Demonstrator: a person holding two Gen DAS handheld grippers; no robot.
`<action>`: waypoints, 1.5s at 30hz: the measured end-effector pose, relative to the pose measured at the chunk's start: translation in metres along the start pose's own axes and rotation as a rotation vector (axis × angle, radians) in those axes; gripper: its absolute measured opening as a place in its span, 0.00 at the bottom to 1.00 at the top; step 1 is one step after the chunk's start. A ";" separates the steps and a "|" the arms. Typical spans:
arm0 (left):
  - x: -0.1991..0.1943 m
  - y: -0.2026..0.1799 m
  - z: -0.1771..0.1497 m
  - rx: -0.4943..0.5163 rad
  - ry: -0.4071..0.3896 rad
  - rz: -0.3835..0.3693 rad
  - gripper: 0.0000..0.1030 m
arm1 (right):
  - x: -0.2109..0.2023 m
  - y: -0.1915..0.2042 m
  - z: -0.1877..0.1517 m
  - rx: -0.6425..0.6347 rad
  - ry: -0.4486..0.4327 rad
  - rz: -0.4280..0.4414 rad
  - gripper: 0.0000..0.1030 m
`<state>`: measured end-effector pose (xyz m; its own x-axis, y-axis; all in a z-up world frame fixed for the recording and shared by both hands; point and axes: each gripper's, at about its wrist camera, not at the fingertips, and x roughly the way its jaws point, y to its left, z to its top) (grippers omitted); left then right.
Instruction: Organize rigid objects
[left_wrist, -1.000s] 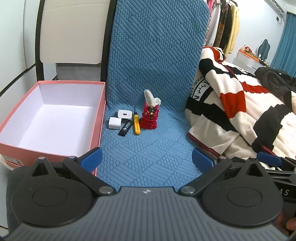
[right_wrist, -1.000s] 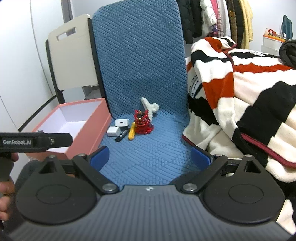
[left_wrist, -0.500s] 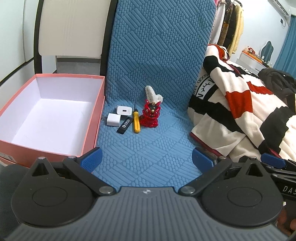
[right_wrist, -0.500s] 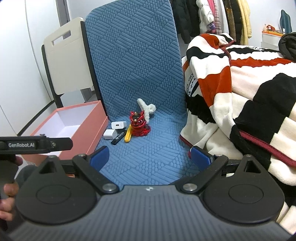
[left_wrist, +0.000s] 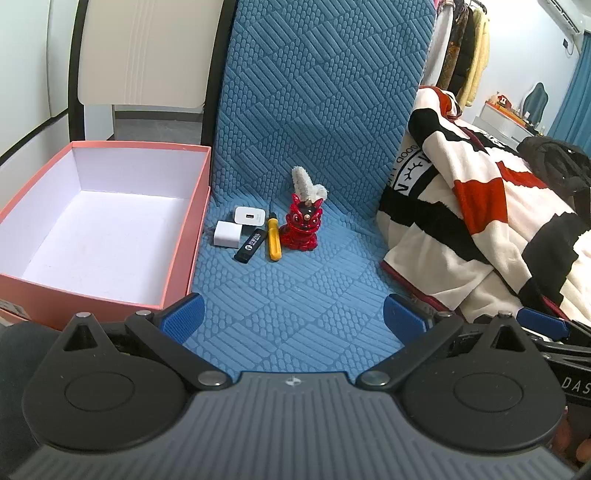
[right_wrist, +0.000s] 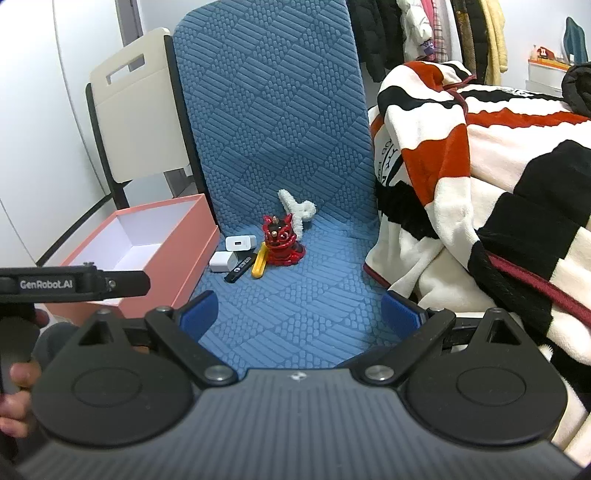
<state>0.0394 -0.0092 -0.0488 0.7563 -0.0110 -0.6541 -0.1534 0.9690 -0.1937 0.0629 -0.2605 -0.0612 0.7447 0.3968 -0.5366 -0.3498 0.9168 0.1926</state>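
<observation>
On the blue quilted mat lies a small cluster: a red lion figurine, a yellow-handled tool, a black stick, two white charger blocks, and a white fuzzy piece behind the lion. A pink box with a white inside stands empty to the left of them. My left gripper is open, well short of the cluster. Likewise open, my right gripper hangs back from it.
A striped black, red and cream blanket is heaped along the mat's right side. A cream chair back stands behind the box. The mat's upright part rises behind the objects. A hand holds the left gripper's body.
Both grippers have moved forward toward the cluster, which appears larger now. Nothing on the mat has been moved, and both pairs of jaws stay open.
</observation>
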 end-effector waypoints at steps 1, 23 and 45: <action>0.000 0.000 0.000 0.000 0.000 0.001 1.00 | 0.000 -0.001 0.000 0.002 0.001 0.001 0.94; 0.017 0.012 -0.001 -0.017 0.021 -0.010 1.00 | 0.015 -0.002 -0.002 0.015 0.019 -0.018 0.94; 0.090 0.014 0.011 0.028 0.048 -0.010 1.00 | 0.077 -0.008 0.016 0.072 0.017 -0.061 0.94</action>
<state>0.1121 0.0060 -0.1024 0.7262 -0.0323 -0.6867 -0.1272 0.9753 -0.1804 0.1322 -0.2366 -0.0915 0.7536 0.3399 -0.5626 -0.2616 0.9403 0.2177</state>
